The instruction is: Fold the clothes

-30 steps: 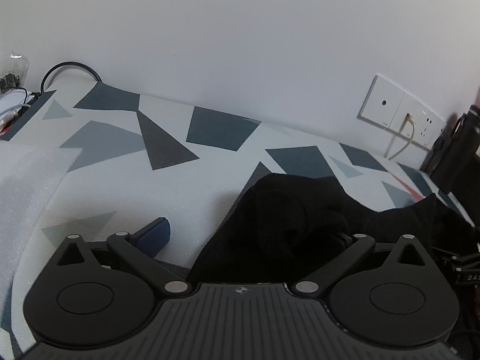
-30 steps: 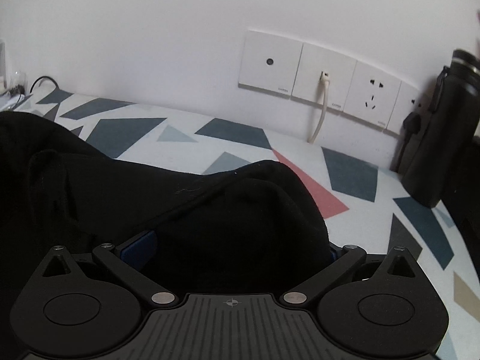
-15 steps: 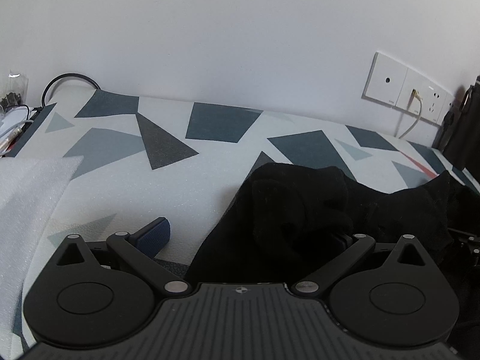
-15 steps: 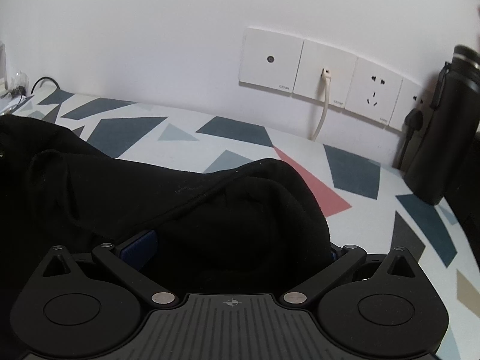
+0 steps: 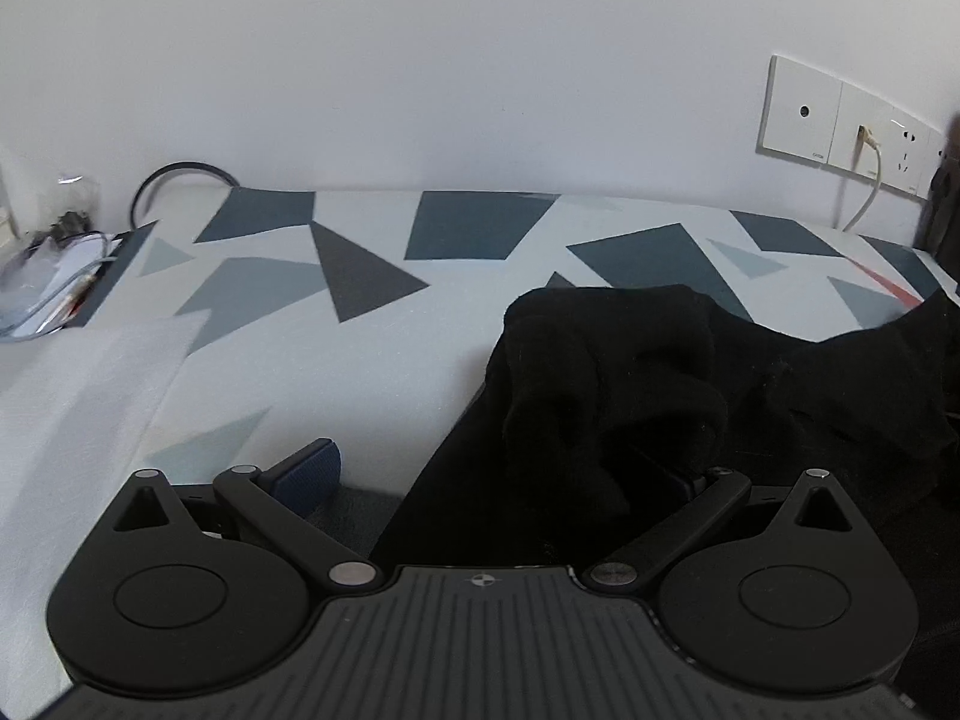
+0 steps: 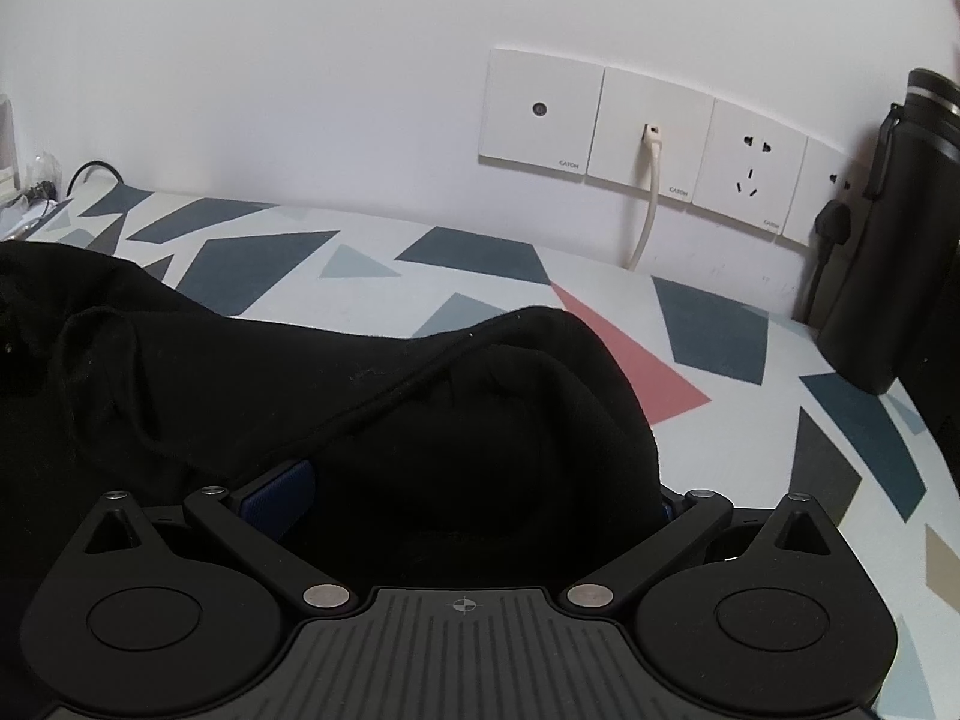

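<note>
Lying on the patterned table [image 5: 384, 360], the black garment [image 5: 630, 396] is bunched in soft folds; a corded seam [image 6: 384, 402] runs across it in the right view.

Left gripper [image 5: 498, 474]: both fingers spread wide. Blue left pad [image 5: 309, 474] is bare, over the table, clear of the cloth. Right finger is buried under a fold, tip hidden. Jaws are apart, nothing pinched that I can see.

Right gripper [image 6: 480, 498]: fingers likewise spread, with the garment heaped between them and over the tips. 1 blue pad [image 6: 279, 498] shows at the left, touching cloth. No pinch visible.

White foam sheet [image 5: 78, 396] lies on the table's left side. Wall plates [image 6: 648, 138] sit behind, 1 with a white cable [image 6: 648, 204] plugged in. Dark bottle [image 6: 894, 234] stands at far right against the wall, well apart from the garment. Cluttered wires [image 5: 54, 258] at far left.
</note>
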